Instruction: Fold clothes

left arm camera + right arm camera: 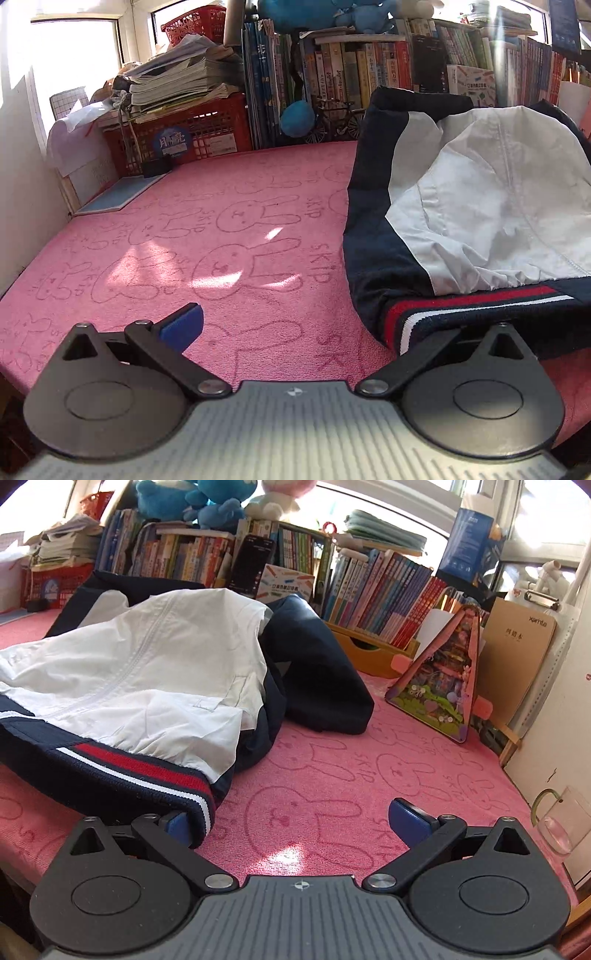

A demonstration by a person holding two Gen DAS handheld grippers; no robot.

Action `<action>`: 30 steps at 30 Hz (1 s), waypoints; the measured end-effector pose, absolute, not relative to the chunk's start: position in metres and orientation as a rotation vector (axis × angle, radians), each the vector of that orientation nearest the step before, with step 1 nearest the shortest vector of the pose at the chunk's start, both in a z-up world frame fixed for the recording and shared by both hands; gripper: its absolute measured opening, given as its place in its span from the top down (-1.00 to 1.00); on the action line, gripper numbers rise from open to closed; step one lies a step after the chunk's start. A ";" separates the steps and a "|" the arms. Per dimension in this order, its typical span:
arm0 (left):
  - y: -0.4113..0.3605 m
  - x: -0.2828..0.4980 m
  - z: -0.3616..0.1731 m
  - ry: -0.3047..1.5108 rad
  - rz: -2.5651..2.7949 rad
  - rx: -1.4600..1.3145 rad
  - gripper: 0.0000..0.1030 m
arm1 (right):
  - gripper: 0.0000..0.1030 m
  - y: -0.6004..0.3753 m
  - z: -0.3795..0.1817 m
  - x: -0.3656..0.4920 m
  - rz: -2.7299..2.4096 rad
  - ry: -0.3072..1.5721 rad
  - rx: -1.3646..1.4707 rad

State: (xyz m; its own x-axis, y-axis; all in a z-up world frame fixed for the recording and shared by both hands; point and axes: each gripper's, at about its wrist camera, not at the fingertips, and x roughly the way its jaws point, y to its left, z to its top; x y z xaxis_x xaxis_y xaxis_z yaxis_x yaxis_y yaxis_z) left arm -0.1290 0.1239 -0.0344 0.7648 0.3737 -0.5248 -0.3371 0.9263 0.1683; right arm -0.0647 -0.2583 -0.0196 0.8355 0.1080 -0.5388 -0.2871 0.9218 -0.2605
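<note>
A navy jacket with a white lining lies crumpled on the pink rabbit-print towel, its red-and-white striped hem nearest me. My left gripper is open at the hem's left end. Its left blue pad is over bare towel, and its right finger is hidden behind the hem. In the right wrist view the jacket fills the left side. My right gripper is open at the right end of the hem. Its left pad sits just behind the hem corner, its right pad over the towel.
A red crate stacked with papers and a blue mat sit at the back left. Rows of books line the back. On the right stand a pink triangular toy, a brown clipboard and a glass cup.
</note>
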 end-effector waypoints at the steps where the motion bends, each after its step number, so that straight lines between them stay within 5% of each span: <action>1: 0.122 -0.129 -0.032 0.573 0.399 0.099 -1.00 | -0.99 -0.256 -0.020 -0.065 0.223 0.544 -0.343; 30: 0.090 -0.153 -0.047 0.683 0.104 0.436 -1.00 | -1.00 -0.295 -0.001 -0.075 0.539 0.603 -0.249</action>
